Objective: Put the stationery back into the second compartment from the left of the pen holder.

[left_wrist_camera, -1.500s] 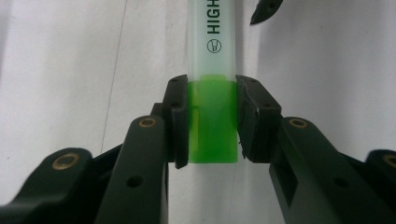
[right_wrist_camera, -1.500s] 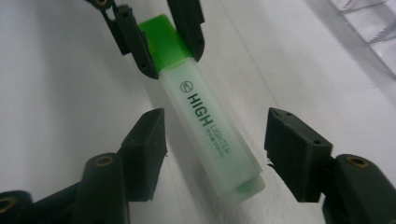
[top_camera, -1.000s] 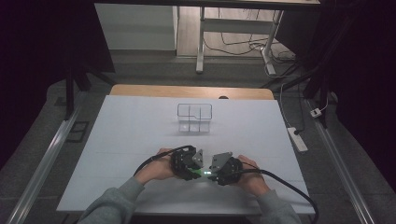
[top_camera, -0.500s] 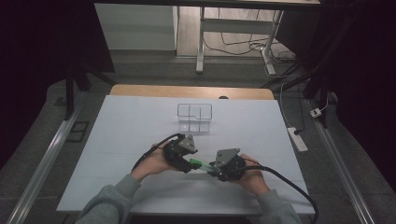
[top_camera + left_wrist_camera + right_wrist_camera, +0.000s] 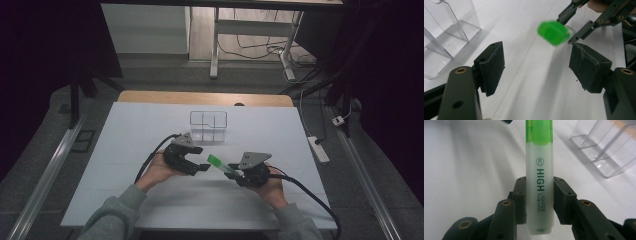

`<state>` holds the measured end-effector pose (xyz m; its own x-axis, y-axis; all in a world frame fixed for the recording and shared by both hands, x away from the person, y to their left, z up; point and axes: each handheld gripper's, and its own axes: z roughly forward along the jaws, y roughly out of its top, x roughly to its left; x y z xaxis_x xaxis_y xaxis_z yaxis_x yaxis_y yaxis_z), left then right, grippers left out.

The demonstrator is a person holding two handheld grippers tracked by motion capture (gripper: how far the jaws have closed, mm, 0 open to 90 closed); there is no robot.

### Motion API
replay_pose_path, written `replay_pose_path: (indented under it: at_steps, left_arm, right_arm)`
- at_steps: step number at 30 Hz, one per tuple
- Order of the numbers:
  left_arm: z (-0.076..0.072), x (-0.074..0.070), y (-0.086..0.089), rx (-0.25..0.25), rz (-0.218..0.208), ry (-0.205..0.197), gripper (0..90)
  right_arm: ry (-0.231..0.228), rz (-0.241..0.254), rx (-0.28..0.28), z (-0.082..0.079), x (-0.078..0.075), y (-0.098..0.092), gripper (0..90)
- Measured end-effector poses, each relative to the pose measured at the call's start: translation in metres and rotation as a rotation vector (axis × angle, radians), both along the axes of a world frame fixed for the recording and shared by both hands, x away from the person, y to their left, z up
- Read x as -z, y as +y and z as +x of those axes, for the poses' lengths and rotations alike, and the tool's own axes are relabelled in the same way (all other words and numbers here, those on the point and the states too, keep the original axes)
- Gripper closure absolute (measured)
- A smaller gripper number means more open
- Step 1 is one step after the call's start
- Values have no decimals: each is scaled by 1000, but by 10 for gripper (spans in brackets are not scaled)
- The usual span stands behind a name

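Left tongs (image 5: 199,159) just opened wide — right tongs (image 5: 233,173) clamped, seemingly tilted up — forearms low.

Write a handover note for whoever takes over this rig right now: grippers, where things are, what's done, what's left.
Left gripper: its fingers have just been opening and now stand wide, nothing between them; the highlighter's green cap lies just ahead of them.
Right gripper: shut on the highlighter, clamped at its pale barrel, cap pointing away.
Clear organizer: stands on the white table beyond both hands, and looks empty.
Done: highlighter is off the table, in the right gripper alone, cap on.
Left: probably putting it into the organizer; that is a guess.
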<state>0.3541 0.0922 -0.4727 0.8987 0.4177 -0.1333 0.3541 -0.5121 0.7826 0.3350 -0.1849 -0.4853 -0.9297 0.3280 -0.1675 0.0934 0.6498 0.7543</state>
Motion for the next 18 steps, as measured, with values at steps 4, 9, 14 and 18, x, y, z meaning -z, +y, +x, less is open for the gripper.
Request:
replay_pose_path:
  at_steps: [4,9,14,18]
  left_arm:
    - [1,3,-2,6,-24,11,282]
    - [0,4,-5,32,-55,6,280]
    - [-2,4,-10,57,-74,-6,292]
    - [-3,6,-15,69,-78,-3,335]
  right_arm:
    - [11,52,14,1,0,-2,654]
    - [13,68,-7,0,2,0,654]
    - [16,73,-9,0,3,0,654]
    - [12,75,-10,-1,4,1,654]
